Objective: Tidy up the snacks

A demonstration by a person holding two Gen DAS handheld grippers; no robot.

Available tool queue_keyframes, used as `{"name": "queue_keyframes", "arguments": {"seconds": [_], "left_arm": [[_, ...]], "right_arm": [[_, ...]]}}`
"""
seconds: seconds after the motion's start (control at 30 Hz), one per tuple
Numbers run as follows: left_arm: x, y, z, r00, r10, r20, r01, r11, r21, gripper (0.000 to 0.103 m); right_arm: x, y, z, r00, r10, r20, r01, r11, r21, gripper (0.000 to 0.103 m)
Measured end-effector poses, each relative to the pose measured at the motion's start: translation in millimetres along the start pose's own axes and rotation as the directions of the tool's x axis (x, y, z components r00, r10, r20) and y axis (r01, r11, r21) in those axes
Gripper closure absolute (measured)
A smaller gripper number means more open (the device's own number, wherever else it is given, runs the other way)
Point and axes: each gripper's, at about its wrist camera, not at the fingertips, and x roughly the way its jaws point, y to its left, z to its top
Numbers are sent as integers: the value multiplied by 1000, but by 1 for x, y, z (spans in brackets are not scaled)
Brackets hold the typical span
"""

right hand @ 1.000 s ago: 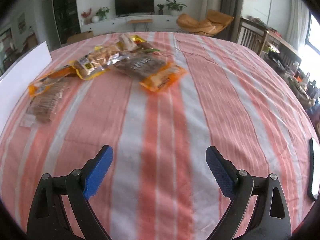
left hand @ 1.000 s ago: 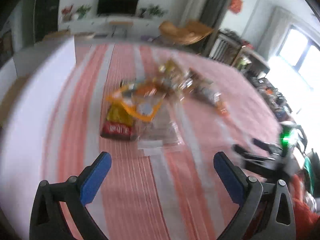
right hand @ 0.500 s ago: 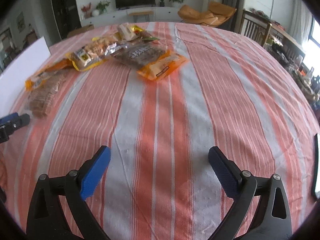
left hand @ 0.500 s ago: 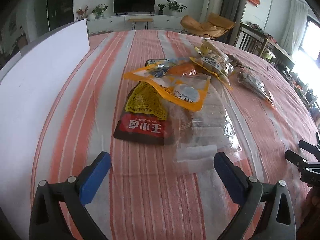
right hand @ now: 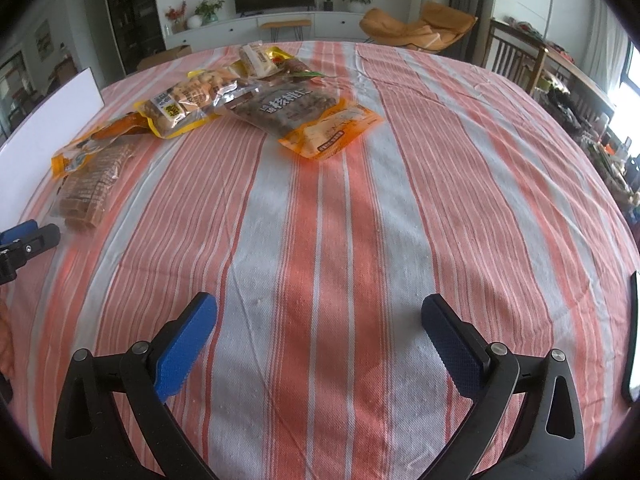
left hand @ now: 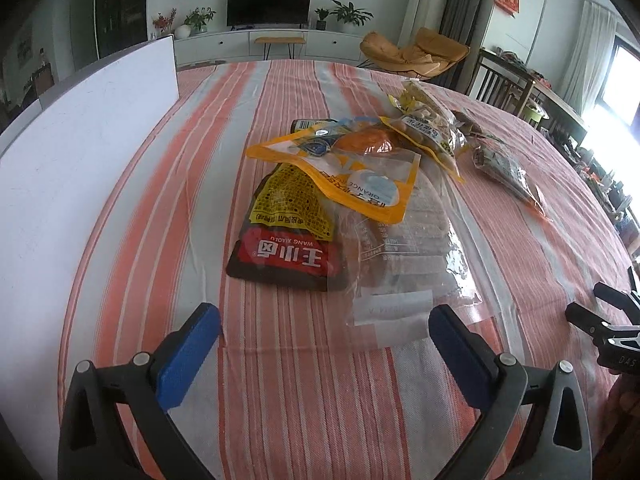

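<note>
Several snack bags lie in a loose pile on the striped tablecloth. In the left wrist view a red and yellow bag and a clear bag of brown biscuits lie nearest, under a yellow orange-snack pouch. My left gripper is open and empty, just short of them. In the right wrist view a walnut bag with an orange end and a clear bag of nuts lie far ahead. My right gripper is open and empty over bare cloth.
A white board stands along the table's left side. A dark flat object lies at the table's right edge. The right gripper's fingers show at the right of the left wrist view. Chairs and a TV stand lie beyond the table.
The left gripper has swung from a blurred view to face the snack pile and moved closer to it. The right gripper has shifted slightly forward. Both stay open.
</note>
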Motion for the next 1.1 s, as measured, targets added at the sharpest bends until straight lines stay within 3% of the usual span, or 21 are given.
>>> {"name": "queue_keyframes", "arguments": {"seconds": [0.43, 0.77, 0.93, 1.1], "left_arm": [[0, -4, 1, 1000, 20, -6, -20, 1000, 14, 0], [-3, 3, 1, 999, -30, 12, 30, 999, -22, 0], [-3, 4, 2, 999, -33, 13, 33, 999, -25, 0], [-3, 4, 1, 999, -34, 14, 34, 999, -26, 0]], "right_arm": [[0, 0, 0, 1000, -1, -1, 1, 1000, -1, 0], [-2, -1, -1, 1000, -6, 8, 6, 1000, 13, 1], [-21, -13, -2, 993, -47, 105, 40, 997, 72, 1], [-18, -51, 13, 985, -154, 80, 137, 973, 186, 1]]}}
